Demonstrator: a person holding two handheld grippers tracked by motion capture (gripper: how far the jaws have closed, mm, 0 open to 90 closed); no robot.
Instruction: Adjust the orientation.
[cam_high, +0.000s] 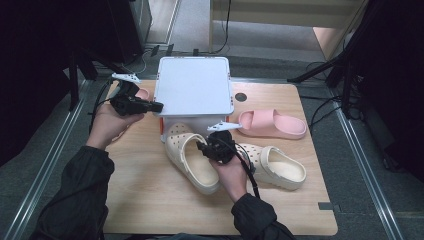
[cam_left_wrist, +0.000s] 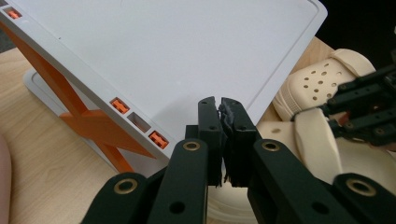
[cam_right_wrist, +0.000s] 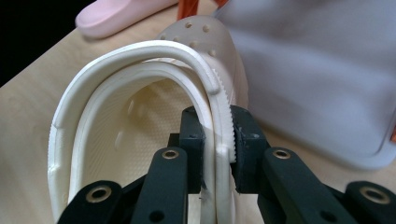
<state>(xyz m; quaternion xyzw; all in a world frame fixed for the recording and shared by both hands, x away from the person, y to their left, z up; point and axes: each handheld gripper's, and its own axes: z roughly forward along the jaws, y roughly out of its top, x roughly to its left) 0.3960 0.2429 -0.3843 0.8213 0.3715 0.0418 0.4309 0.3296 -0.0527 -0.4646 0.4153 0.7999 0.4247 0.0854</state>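
Two cream clogs sit on the wooden table (cam_high: 150, 200), both on the near side of the white box (cam_high: 195, 85), which is the landmark here. Right gripper (cam_high: 210, 145) has its jaws clamped on the rim and heel strap of the nearer cream clog (cam_high: 192, 165), which lies just in front of the box and touches its base; pads pinch the wall from both sides in the right gripper view (cam_right_wrist: 218, 140). Second cream clog (cam_high: 275, 167) lies right of the first, close beside it. Pink slide (cam_high: 272, 124) is right of the box, near its front corner. Left gripper (cam_high: 150, 106) is at the box's left edge, jaws pressed together with nothing between them, hovering at the lid rim (cam_left_wrist: 219, 135). Box has orange latches and supports (cam_left_wrist: 93, 123). Around the table: grey carpet floor, metal floor rails on both sides, dark stands and cables behind the box.
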